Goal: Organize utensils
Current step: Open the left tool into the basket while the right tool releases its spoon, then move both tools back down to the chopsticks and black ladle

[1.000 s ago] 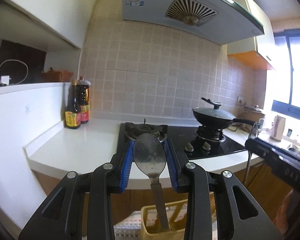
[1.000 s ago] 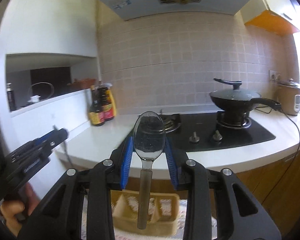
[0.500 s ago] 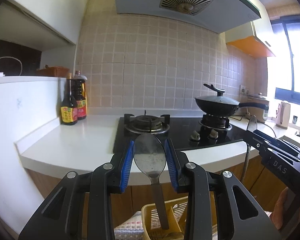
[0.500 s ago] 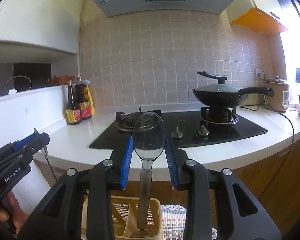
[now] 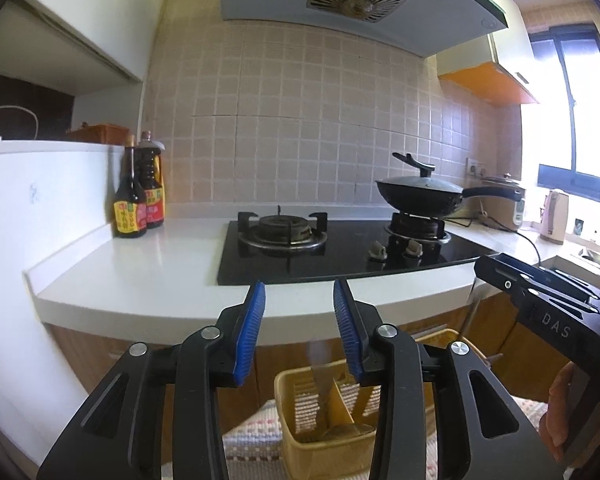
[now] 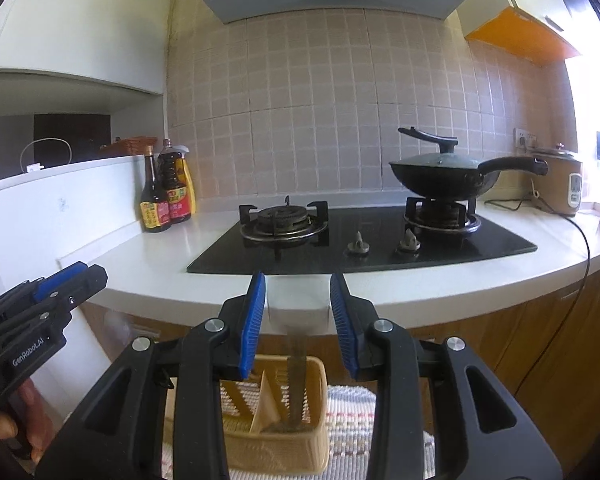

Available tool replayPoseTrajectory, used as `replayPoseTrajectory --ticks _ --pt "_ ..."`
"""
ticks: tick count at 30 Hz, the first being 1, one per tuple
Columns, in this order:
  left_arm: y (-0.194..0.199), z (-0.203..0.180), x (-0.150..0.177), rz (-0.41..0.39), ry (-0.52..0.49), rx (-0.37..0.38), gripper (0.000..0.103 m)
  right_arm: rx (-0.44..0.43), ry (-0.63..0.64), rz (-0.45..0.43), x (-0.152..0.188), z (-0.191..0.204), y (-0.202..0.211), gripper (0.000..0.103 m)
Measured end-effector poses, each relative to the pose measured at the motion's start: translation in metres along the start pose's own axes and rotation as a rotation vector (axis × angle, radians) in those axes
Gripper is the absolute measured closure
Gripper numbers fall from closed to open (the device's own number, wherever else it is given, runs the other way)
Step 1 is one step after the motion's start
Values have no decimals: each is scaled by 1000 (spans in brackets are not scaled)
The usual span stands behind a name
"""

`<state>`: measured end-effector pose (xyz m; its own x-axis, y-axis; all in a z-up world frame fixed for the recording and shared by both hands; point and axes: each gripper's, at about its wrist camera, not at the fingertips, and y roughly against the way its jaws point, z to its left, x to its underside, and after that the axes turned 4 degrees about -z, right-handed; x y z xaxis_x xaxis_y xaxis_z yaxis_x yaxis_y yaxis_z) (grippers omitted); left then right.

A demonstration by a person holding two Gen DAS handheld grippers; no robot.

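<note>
Both spoons have slipped out from between the blue pads since a moment ago, and the kitchen counter now sits higher in each wrist view than before, the basket showing more fully below the fingers

Left gripper (image 5: pixel 299 332) is released, its jaws opening, with nothing pressed between the pads; the left spoon (image 5: pixel 320 376) shows only as a faint blurred streak below the fingertips, its lower end inside the yellow basket (image 5: pixel 288 412), in the compartment left of the slanted divider. Whether it has settled or leans on the divider cannot be told through the blur. The basket stands on a striped woven mat (image 5: pixel 248 436).

Right gripper (image 6: pixel 298 320) is likewise let go: the pads stand apart and clear of the right spoon (image 6: pixel 296 384), whose bowl is a pale blur between the fingertips while its dark handle stands roughly upright in the basket (image 6: pixel 276 440), in the compartment right of the divider, its foot on the basket floor.

In the left wrist view the other gripper's black body comes in from the right edge, with a person's hand (image 5: pixel 560 412) wrapped around it. Beyond the fingers lies the white counter (image 5: pixel 152 264) with the black gas hob (image 5: pixel 340 252), a lidded wok (image 5: pixel 420 196) on the right burner, and two dark sauce bottles (image 5: pixel 138 196) by the left wall
</note>
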<state>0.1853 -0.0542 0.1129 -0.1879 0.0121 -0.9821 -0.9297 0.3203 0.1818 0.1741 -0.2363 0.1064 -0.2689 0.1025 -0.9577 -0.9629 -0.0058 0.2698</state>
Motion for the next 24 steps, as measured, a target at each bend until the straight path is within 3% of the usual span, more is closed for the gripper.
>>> replayPoseTrajectory --ticks 3,6,15,20,24 --pt "14 1 -2 2 5 14 62 -23 -13 23 -1 -2 14 70" --pt "31 1 -4 4 19 37 55 -34 -15 32 -1 -3 29 56" --pt "80 2 -8 52 58 78 53 -5 17 80 -2 8 79 56" --pt "94 6 5 159 91 116 53 7 57 186 6 19 92 56" --pt "91 10 34 304 110 140 53 -21 76 319 23 26 90 56"
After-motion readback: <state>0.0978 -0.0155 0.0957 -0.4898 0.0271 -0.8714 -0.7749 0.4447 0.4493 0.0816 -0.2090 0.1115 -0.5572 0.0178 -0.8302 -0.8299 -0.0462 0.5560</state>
